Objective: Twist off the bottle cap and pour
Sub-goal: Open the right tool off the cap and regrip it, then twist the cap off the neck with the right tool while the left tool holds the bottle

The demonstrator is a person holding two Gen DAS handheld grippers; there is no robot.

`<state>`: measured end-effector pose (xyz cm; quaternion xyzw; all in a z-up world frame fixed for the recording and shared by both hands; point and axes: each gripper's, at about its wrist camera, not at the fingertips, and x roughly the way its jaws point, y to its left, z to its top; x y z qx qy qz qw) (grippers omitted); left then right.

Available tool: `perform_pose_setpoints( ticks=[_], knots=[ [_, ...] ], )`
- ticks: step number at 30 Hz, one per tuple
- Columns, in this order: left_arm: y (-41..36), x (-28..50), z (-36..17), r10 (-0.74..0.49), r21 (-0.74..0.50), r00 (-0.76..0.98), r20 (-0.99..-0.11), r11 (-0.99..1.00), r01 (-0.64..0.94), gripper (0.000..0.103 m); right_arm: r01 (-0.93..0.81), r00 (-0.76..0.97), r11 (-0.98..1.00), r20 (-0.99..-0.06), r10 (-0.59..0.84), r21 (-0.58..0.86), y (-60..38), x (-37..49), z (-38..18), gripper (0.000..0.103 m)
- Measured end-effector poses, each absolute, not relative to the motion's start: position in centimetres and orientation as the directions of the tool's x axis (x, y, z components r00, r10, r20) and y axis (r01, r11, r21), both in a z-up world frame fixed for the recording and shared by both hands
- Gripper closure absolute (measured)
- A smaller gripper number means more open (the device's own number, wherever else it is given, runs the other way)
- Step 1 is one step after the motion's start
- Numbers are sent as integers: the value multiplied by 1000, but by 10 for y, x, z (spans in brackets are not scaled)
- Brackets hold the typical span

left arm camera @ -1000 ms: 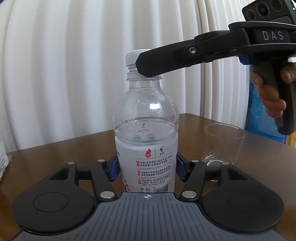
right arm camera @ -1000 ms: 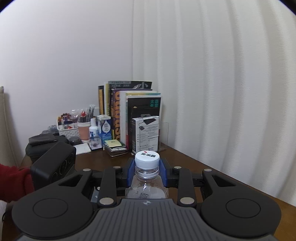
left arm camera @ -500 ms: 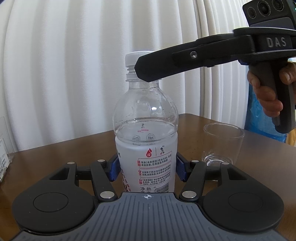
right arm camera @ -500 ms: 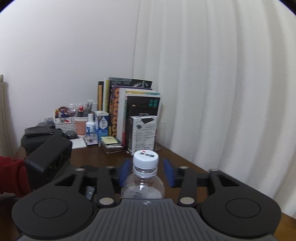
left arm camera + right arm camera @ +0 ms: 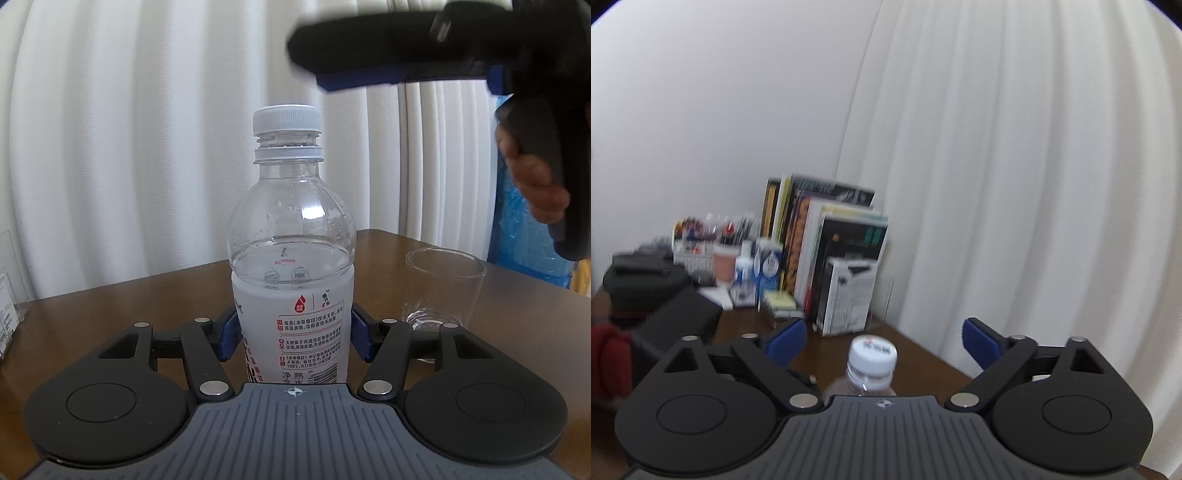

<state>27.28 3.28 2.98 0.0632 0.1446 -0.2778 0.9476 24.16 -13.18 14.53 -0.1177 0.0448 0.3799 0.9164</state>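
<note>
A clear water bottle with a white label stands upright on the brown table. Its white cap sits on the neck. My left gripper is shut on the bottle's lower body, blue pads on both sides. My right gripper is open and empty, lifted above the cap; in the left wrist view it shows blurred at upper right. An empty clear glass stands right of the bottle.
White curtains hang behind the table. Books, a white box, a pen basket and a black bag crowd the table's far left corner. A blue plastic item stands at the right.
My right gripper opened, let go of the cap, and rose up and to the right. The cap stays on the bottle. My left gripper keeps holding the bottle still.
</note>
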Motion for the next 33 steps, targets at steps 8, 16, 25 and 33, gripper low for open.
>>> perform_pose_setpoints(
  ticks=[8,16,25,33],
  knots=[
    [33,272,29,-512,31,803,-305,837,546,44,-565,822,822,-130,554,-73,-114,225,138,8],
    [37,271,29,-516,23,802,-301,837,547,44,-483,871,875,-110,478,-19,-102,225,128,34],
    [34,272,27,-519,18,801,-299,836,548,43,-490,863,871,-147,483,-13,-96,228,122,47],
    [38,272,26,-520,16,800,-297,836,549,42,-505,851,863,-165,498,3,-97,234,121,62]
  ],
)
